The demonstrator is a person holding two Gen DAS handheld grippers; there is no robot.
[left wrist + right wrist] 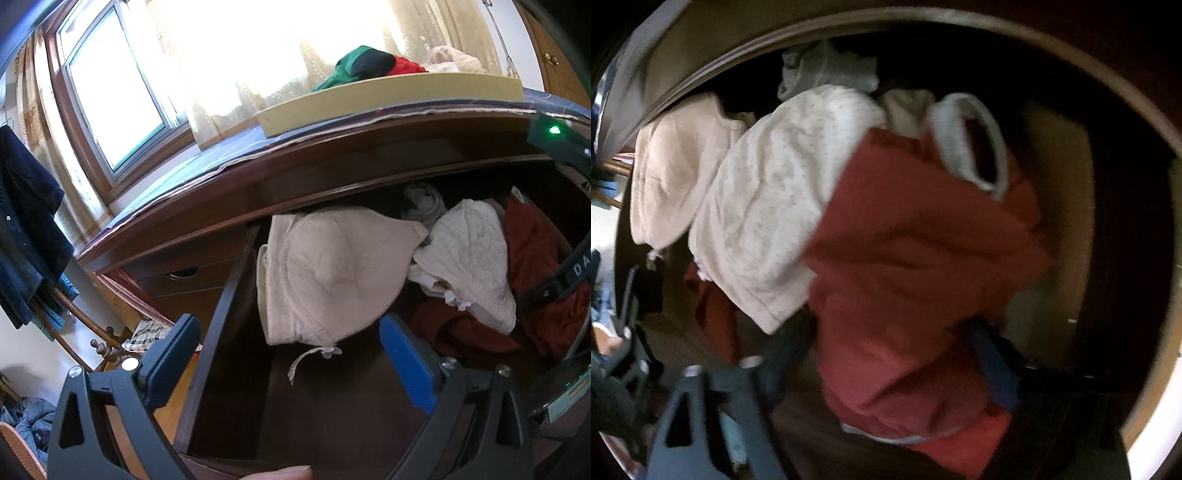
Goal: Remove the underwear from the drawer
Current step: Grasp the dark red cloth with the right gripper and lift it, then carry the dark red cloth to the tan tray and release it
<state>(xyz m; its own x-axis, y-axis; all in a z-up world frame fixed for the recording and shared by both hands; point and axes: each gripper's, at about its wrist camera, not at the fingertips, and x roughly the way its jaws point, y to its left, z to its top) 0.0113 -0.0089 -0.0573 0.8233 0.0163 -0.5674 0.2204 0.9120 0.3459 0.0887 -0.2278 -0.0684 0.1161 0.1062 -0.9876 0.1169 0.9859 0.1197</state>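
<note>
Meanwhile, the right tongs (886, 369) are straddling the red underwear (908, 258) in the drawer (1067, 229), grip unclear, while the left tongs (291, 365) are hovering apart.

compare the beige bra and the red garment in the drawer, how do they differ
The beige bra is pale with a firm moulded cup; the red garment is dark red, limp and crumpled. The bra lies at the drawer's left end, clear of both grippers; the red garment lies between the right gripper's fingers. Both are still inside the drawer.
</note>
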